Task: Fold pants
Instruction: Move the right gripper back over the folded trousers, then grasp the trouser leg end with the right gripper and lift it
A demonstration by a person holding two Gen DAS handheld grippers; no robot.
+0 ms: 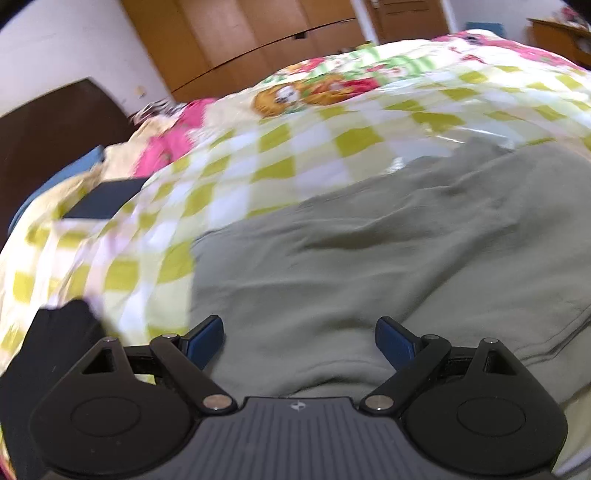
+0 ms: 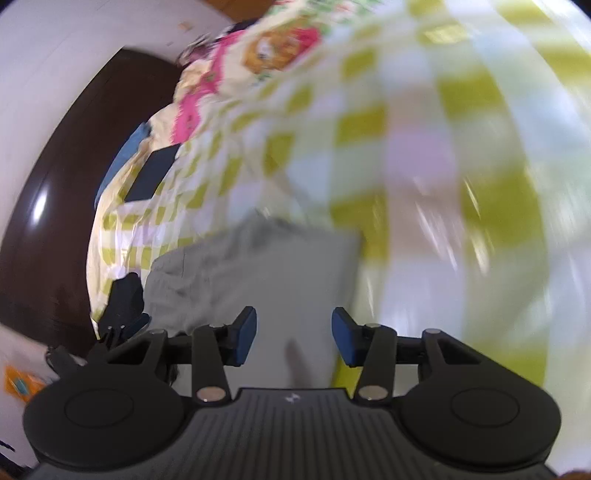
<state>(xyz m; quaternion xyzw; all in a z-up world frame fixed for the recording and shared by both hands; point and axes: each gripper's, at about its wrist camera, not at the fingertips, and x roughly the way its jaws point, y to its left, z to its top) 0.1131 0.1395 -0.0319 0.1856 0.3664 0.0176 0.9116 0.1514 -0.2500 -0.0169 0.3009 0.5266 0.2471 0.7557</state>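
Note:
Olive-grey pants [image 1: 369, 258] lie spread on a bed with a green-and-white checked quilt [image 1: 258, 158]. My left gripper [image 1: 299, 341] is open and empty, its blue pads just above the near edge of the pants. In the right wrist view the pants [image 2: 258, 273] show as a folded grey patch, blurred by motion. My right gripper [image 2: 293, 338] is open and empty, close over the pants' near right part. The left gripper [image 2: 125, 325] shows as a dark shape at the pants' left edge.
A dark flat object [image 1: 103, 199] lies on the quilt at the left; it also shows in the right wrist view [image 2: 151, 173]. A dark brown headboard [image 1: 48, 133] stands left. Wooden wardrobes [image 1: 251, 33] and a door are behind the bed. A pink-patterned blanket [image 1: 166, 144] lies near the headboard.

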